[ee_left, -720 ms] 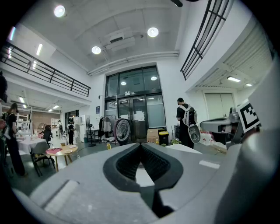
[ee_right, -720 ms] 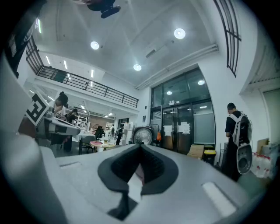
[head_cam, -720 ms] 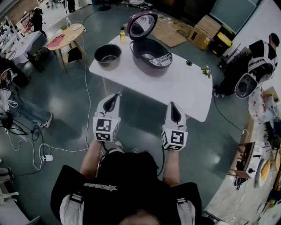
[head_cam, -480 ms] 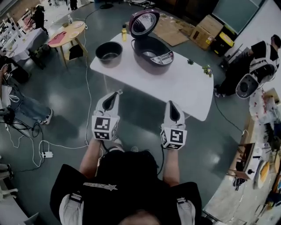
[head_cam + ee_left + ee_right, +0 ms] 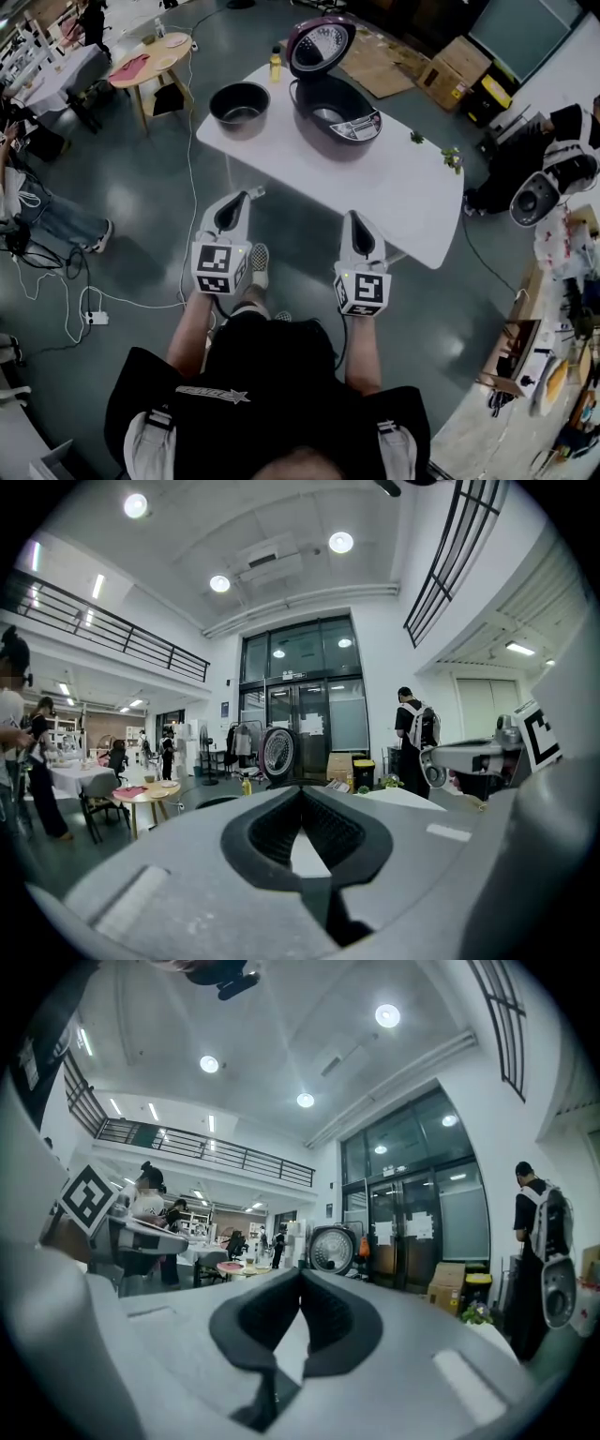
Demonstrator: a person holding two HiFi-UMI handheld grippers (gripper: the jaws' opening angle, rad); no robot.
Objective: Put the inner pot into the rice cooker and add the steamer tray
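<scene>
A dark round inner pot [image 5: 239,108] stands empty at the left end of the white table [image 5: 403,192]. To its right is the purple rice cooker [image 5: 336,111] with its lid [image 5: 321,45] raised; that lid [image 5: 278,754] also shows in the left gripper view, and the lid [image 5: 330,1250] shows in the right gripper view. I cannot make out a steamer tray. My left gripper [image 5: 246,195] and right gripper [image 5: 352,217] are held side by side over the floor, short of the table's near edge. Both are shut and hold nothing.
A small yellow bottle [image 5: 275,64] stands behind the pot, and two little plants [image 5: 453,157] sit at the table's right side. A round wooden table [image 5: 150,61] is far left, cardboard boxes [image 5: 455,70] behind. Cables [image 5: 89,314] cross the floor. People stand left and right.
The table has come a little nearer in the head view as the person steps forward. Both grippers keep level and shut, the right one shifted slightly left.
</scene>
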